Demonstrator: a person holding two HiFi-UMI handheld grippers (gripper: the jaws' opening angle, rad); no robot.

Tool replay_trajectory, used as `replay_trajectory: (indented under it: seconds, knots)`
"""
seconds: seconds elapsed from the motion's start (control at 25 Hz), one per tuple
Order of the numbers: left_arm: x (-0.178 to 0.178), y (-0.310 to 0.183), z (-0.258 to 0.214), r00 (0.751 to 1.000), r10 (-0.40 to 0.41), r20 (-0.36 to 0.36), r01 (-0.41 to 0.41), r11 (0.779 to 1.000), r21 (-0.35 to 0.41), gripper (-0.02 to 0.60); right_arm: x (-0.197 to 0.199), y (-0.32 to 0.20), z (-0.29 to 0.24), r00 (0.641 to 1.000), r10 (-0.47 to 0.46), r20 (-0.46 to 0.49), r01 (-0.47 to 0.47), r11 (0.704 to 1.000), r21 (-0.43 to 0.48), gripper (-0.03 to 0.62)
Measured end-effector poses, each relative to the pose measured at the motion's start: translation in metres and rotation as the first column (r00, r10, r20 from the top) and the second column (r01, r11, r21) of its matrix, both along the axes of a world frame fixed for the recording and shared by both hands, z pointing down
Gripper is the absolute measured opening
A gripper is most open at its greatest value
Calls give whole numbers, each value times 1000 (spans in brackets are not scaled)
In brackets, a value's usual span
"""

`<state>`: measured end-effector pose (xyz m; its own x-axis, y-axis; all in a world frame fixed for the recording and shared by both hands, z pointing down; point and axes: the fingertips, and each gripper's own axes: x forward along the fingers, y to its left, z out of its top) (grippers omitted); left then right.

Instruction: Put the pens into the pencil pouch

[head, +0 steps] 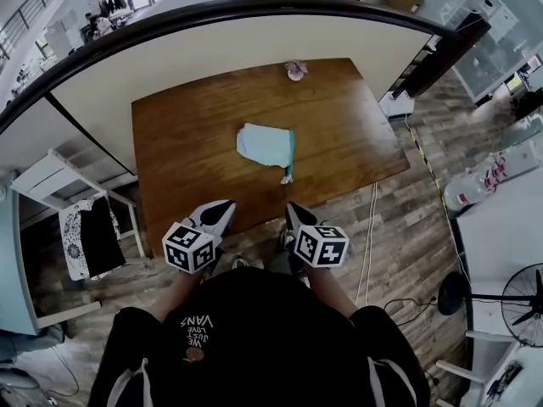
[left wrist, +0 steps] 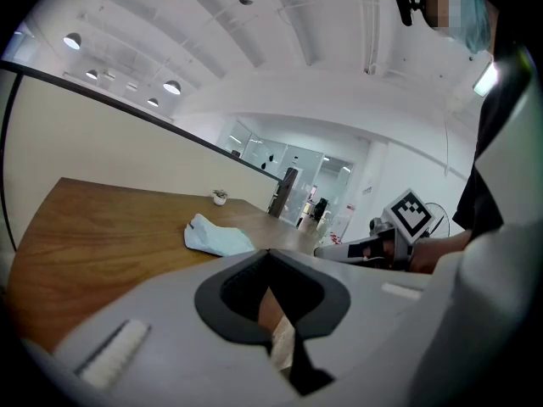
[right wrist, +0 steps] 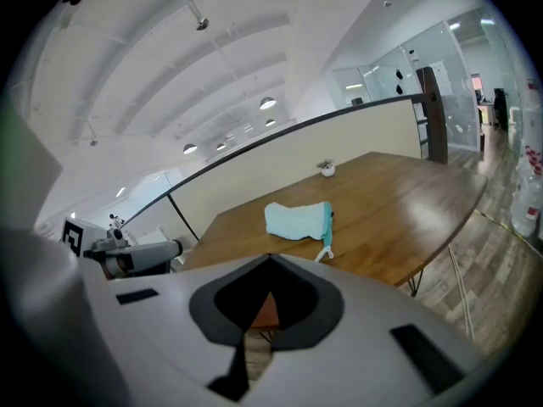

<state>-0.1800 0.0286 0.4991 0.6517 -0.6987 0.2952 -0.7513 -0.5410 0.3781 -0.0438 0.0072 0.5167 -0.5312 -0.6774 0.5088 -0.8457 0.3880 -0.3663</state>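
A light teal pencil pouch (head: 266, 144) lies flat in the middle of the brown wooden table (head: 195, 134), with a white zip pull (head: 286, 178) hanging off its near end. It also shows in the left gripper view (left wrist: 216, 236) and the right gripper view (right wrist: 297, 220). No pen shows in any view. My left gripper (head: 227, 203) hovers at the table's near edge, shut and empty. My right gripper (head: 291, 207) is beside it at the same edge, also shut with nothing in it. Both point toward the pouch from well short of it.
A small potted plant (head: 295, 71) stands at the table's far edge. A curved cream wall with a dark rail (head: 254, 11) runs behind the table. A white rack with dark cloth (head: 89, 236) stands to the left. A fan (head: 522, 303) and floor cables (head: 370, 227) are on the right.
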Motion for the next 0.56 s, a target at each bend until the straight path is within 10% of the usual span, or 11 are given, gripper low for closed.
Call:
replay_trajectory:
  seconds: [0.56]
  knots:
    - [2,0,11,1000,-5,10,5,1000,-8,12,0,1,6,1000,-3,-2,3,1000,5,12]
